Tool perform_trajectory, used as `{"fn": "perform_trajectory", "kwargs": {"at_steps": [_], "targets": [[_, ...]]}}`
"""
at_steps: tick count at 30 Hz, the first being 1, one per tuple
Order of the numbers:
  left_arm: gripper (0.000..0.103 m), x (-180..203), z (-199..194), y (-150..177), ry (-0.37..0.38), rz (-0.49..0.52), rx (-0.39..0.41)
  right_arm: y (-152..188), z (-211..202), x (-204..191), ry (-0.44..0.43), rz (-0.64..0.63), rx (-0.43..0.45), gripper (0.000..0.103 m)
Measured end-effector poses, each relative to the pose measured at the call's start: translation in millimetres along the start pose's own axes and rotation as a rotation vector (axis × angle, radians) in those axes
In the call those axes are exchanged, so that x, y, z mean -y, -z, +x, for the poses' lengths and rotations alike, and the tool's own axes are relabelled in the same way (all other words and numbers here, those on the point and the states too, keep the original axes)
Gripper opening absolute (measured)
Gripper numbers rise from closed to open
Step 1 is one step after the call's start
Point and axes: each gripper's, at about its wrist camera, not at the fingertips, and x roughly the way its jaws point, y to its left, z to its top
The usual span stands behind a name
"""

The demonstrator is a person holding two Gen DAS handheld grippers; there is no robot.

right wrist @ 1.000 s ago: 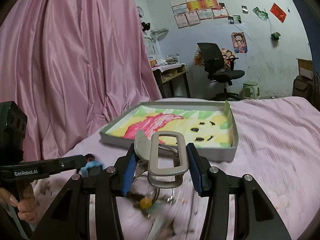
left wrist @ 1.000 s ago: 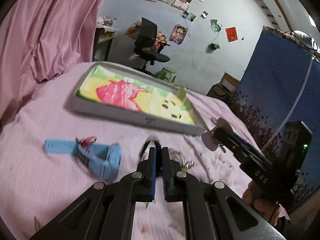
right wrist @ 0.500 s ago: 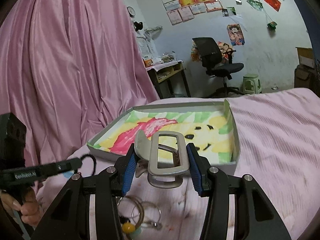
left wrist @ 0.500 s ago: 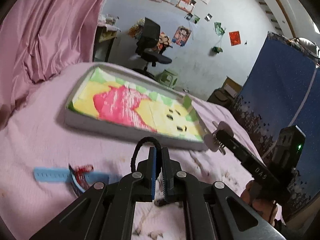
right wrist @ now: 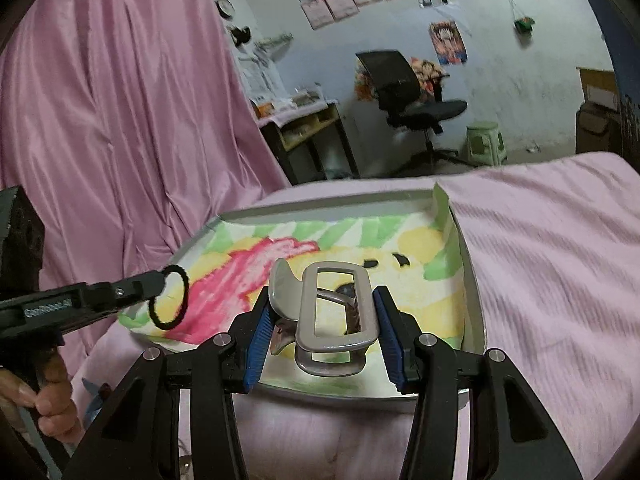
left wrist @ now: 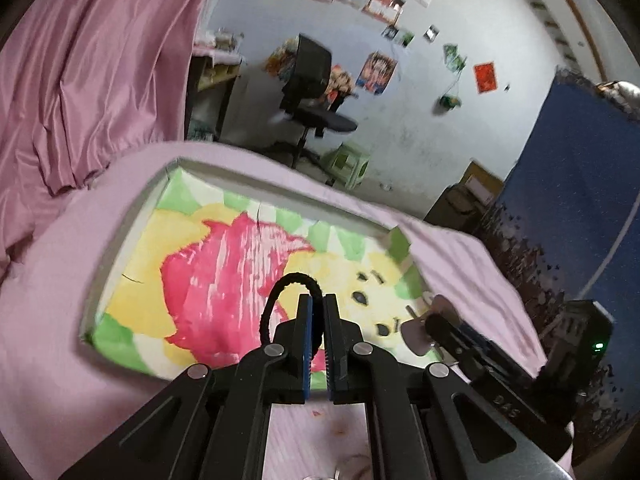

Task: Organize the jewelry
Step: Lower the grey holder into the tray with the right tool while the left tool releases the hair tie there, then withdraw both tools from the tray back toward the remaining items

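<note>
Both items hang over the empty tray (right wrist: pixel 474 312): the left tool (left wrist: pixel 316 304) pinches a black hair tie (left wrist: pixel 280 300) at its 9 o'clock side, while the right tool (right wrist: pixel 326 312) clamps a silver hair clip (right wrist: pixel 340 312) near 6 o'clock. Nothing is placed yet; releasing both remains.

A bedroom: pink bedsheet (right wrist: pixel 552 264), desk chair (right wrist: pixel 408 96), wall posters (right wrist: pixel 448 42).

The brushed, matt silver metal hair clip (right wrist: pixel 337 312) sits between ribbed blue rubbery pads (right wrist: pixel 256 344) on matt black plastic right tongs (right wrist: pixel 324 342). The black woven fabric hair tie (left wrist: pixel 286 302) looks rough. The pink curtain (right wrist: pixel 120 120) is glossy satin; the pink bedsheet (right wrist: pixel 560 280) matt, ribbed cloth.
</note>
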Motion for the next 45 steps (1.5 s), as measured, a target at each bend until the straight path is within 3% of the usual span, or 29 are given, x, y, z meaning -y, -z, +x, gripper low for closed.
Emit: {"fn": "perform_trajectory", "kwargs": {"at_steps": [7,9,13,17,20,22,23,26,33,45], "targets": [[0.006,-3,29,4,-0.051,-0.015,-0.13,3,16,-1,0.015,-0.009,-0.073,0.044],[0.006,-3,32,7,-0.062,-0.007,-0.163,6,11,1,0.021,-0.016,-0.08,0.048],[0.008,-3,25,13,-0.069,-0.003,-0.158,7,0,1,0.037,-0.028,-0.062,0.055],[0.021,-3,8,21,-0.089,0.005,-0.107,9,-19,-1,0.045,-0.047,-0.019,0.056],[0.035,-2,-11,28,-0.091,0.017,-0.052,10,-38,-6,0.041,-0.068,0.035,0.066],[0.061,-2,-27,34,-0.088,0.013,0.001,11,-50,-9,0.039,-0.078,0.062,0.068],[0.066,-2,-33,35,-0.091,0.01,0.025,12,-57,-11,0.038,-0.084,0.078,0.071],[0.069,-2,-55,44,-0.103,0.007,0.097,15,-76,-17,0.034,-0.095,0.12,0.082],[0.091,6,-100,68,-0.184,0.068,0.224,30,-118,-30,0.029,-0.118,0.196,0.099],[0.096,8,-143,106,-0.226,0.163,0.281,62,-162,-48,0.043,-0.193,0.224,0.1]]}}
